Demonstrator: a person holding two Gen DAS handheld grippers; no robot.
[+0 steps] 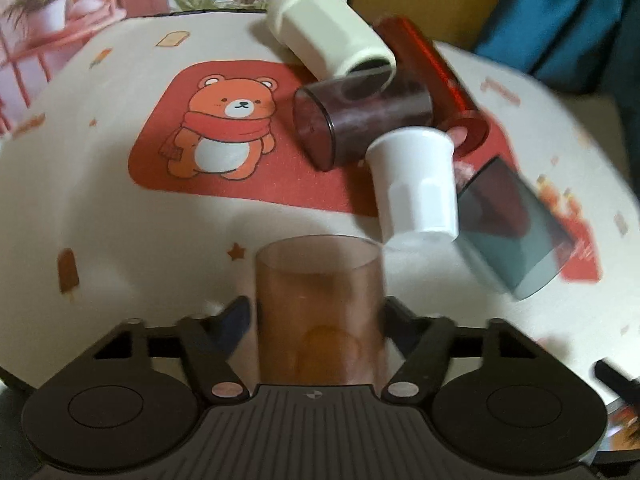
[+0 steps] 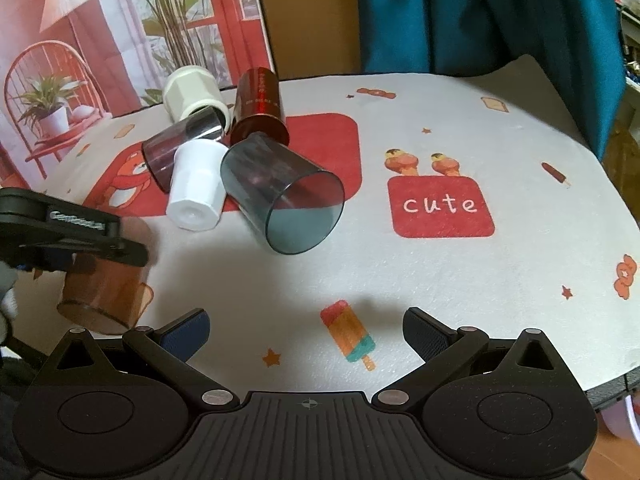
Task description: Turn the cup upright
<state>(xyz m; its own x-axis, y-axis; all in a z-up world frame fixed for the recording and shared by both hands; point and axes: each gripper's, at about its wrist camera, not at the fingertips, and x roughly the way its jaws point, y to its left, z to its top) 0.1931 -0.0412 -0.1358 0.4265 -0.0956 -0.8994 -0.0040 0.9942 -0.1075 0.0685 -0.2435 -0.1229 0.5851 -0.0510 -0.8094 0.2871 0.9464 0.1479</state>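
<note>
My left gripper [image 1: 318,312] is shut on a translucent brown cup [image 1: 320,312], held between both fingers close to the camera. In the right wrist view the brown cup [image 2: 104,288] sits low over the tablecloth at the left with the left gripper [image 2: 80,236] around it. My right gripper [image 2: 306,330] is open and empty above the popsicle print. A pile of cups lies ahead: a white cup [image 1: 416,184], a grey-blue clear cup [image 1: 508,232] on its side, a dark purple clear cup [image 1: 360,120], a cream cup [image 1: 328,28] and a red cup [image 1: 432,76].
The table [image 2: 440,272] has a white printed cloth with a red bear patch [image 1: 224,132] and a red "cute" patch [image 2: 442,206]. A printed backdrop [image 2: 120,32] stands behind, a teal curtain [image 2: 480,12] at the back right. The table's edge runs at the right.
</note>
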